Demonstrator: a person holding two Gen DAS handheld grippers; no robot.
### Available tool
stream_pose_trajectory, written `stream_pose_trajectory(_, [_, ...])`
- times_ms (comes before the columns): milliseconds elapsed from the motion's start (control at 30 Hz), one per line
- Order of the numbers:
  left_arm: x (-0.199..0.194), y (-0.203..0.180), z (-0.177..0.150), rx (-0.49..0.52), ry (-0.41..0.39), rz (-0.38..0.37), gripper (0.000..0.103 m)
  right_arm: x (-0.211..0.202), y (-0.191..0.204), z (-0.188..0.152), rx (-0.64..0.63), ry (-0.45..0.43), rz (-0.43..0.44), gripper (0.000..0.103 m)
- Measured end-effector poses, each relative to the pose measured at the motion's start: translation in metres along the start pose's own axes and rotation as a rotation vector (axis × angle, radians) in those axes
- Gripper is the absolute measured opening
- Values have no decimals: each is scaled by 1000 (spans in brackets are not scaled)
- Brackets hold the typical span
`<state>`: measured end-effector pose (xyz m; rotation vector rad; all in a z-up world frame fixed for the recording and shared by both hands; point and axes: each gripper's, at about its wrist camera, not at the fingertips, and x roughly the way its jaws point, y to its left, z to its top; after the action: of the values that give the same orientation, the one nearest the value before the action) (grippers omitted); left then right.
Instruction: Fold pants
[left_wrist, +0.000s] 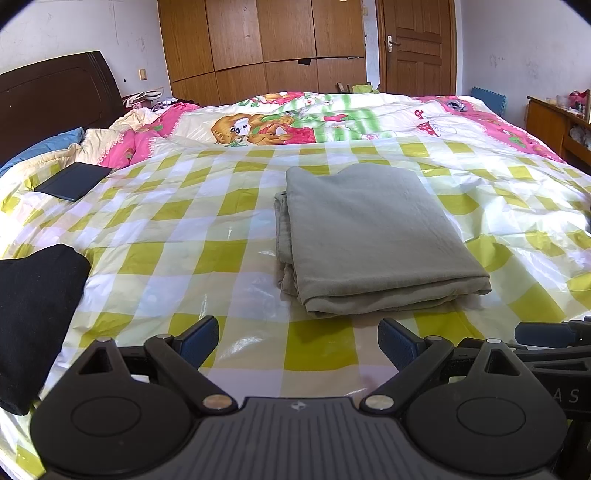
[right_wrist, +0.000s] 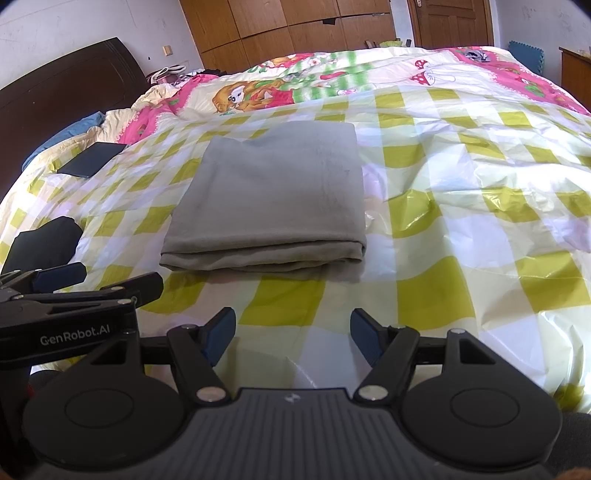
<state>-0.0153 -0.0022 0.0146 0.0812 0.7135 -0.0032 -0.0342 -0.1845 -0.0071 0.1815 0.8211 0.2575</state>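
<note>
The grey pants (left_wrist: 373, 236) lie folded into a neat, thick rectangle in the middle of the bed, on the yellow checked sheet (left_wrist: 207, 229), so the folding looks finished. Just near of them the left gripper (left_wrist: 297, 341) and right gripper (right_wrist: 293, 334) hover side by side, fingers spread wide and empty, apparently backed off. A black garment (left_wrist: 33, 317) sits at the near left, a dark tablet (left_wrist: 74, 181) farther left.

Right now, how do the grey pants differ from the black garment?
The grey pants are a squared, layered stack at the sheet's middle, ahead of both grippers; the black garment is a rounder, looser bundle at the left edge. Both lie on the checked sheet, untouched.
</note>
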Motion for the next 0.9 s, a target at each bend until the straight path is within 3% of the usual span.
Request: stream_pose_trajectory(900, [2, -2, -9, -5, 35, -31, 103, -4, -8, 1, 2, -3, -27, 72])
